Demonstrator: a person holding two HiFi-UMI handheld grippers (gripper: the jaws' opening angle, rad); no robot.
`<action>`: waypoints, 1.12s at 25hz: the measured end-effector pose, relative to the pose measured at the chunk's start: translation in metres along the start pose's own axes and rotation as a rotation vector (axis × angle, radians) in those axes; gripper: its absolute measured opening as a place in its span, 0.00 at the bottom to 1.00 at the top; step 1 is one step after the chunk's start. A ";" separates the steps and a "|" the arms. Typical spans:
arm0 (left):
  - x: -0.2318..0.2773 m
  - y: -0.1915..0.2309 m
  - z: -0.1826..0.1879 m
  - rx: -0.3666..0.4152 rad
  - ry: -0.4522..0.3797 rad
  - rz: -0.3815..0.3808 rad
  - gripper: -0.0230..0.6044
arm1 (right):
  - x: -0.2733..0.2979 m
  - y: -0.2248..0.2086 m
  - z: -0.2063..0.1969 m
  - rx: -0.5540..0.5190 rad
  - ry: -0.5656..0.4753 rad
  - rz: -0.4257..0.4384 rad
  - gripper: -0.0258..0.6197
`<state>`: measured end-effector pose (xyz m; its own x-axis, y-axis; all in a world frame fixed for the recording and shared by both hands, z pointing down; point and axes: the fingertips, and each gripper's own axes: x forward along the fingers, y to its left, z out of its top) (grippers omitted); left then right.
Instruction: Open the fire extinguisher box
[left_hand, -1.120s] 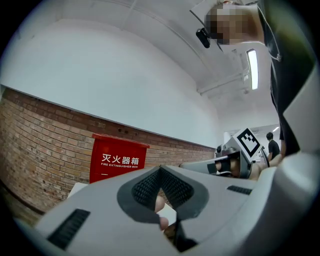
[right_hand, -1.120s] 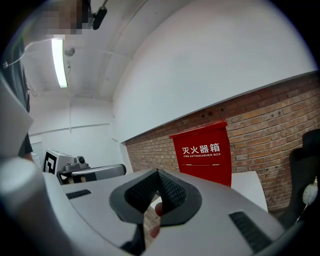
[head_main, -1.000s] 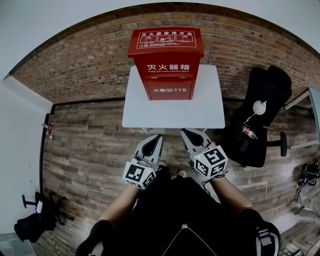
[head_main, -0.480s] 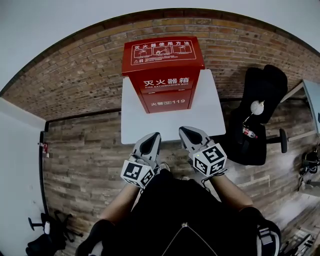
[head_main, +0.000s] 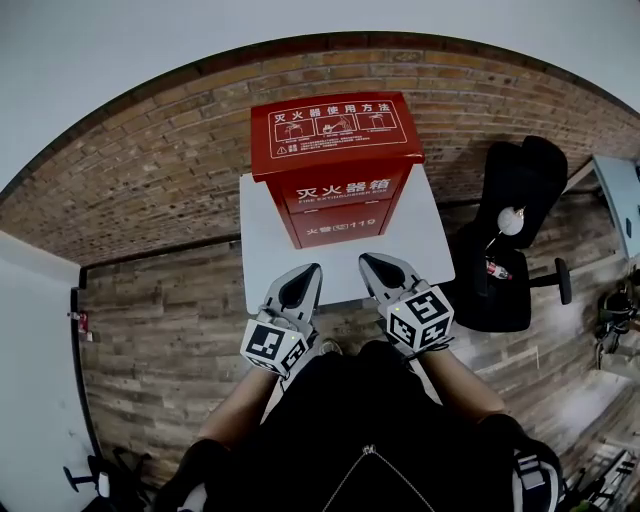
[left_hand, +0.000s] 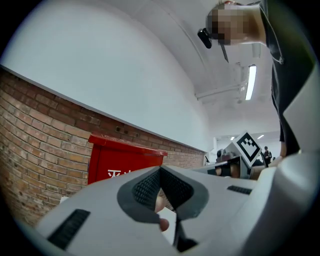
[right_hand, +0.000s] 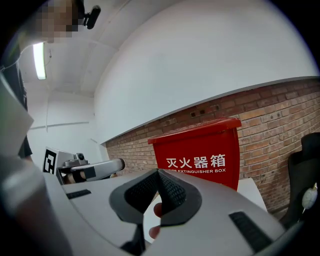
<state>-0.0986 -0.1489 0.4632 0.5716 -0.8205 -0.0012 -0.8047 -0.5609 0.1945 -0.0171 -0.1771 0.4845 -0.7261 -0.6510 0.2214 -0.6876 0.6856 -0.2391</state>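
Observation:
A red fire extinguisher box (head_main: 337, 165) with white lettering stands shut on a small white table (head_main: 424, 248) against the brick wall. It also shows in the left gripper view as a red box (left_hand: 120, 162) and in the right gripper view as a red box (right_hand: 202, 154). My left gripper (head_main: 310, 270) hovers over the table's near edge, left of centre, jaws shut and empty. My right gripper (head_main: 368, 262) hangs beside it, also shut and empty. Both point at the box from a short distance. In each gripper view the tips (left_hand: 160, 172) (right_hand: 158, 173) meet.
A black office chair (head_main: 515, 240) with small items on it stands right of the table. A brick wall (head_main: 150, 150) runs behind the box. Wood-plank floor (head_main: 170, 330) lies to the left. A desk corner (head_main: 620, 195) shows at the far right.
The view has moved closer to the table and box. Both grippers now reach the table's near edge, having been over the floor a second ago. Jaws stayed shut.

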 end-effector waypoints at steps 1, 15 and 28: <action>0.002 0.005 0.000 -0.001 0.002 0.000 0.11 | 0.004 -0.003 0.001 0.000 0.000 -0.006 0.07; 0.043 0.033 0.005 -0.012 0.018 0.072 0.11 | 0.022 -0.050 0.033 -0.034 -0.016 0.009 0.07; 0.062 0.051 0.035 0.039 -0.024 0.104 0.11 | 0.022 -0.096 0.074 -0.104 -0.096 -0.042 0.07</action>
<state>-0.1105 -0.2321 0.4388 0.4810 -0.8767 -0.0065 -0.8654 -0.4759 0.1567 0.0332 -0.2809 0.4427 -0.6964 -0.7045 0.1369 -0.7177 0.6839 -0.1311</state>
